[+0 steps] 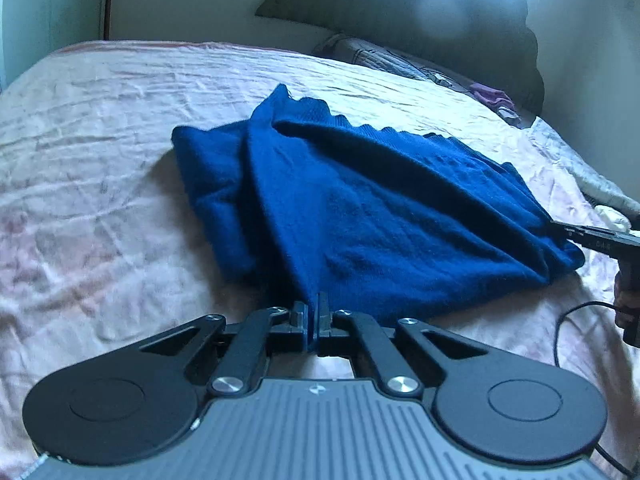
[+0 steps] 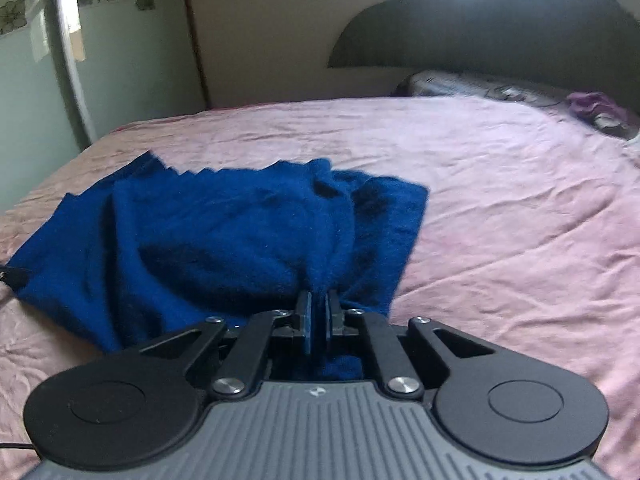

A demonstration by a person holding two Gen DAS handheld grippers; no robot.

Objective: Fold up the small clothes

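We see a blue knitted sweater (image 1: 360,200) lying rumpled and partly folded on a bed covered by a wrinkled pink bedsheet (image 1: 100,200). We hold a two-finger tool in each hand. The left gripper (image 1: 313,316) is clamped on the near edge of the sweater, cloth pinched between its closed jaws. The right gripper (image 2: 319,312) is likewise closed on a bunch of the knit at the garment's other near corner. Gripping both near corners at once lets us, we judge, lift that edge evenly and carry it over toward the scalloped far hem (image 1: 380,130) — a fold not yet made. A pillow (image 2: 480,84) and a dark headboard (image 2: 500,24) lie well beyond the sweater.
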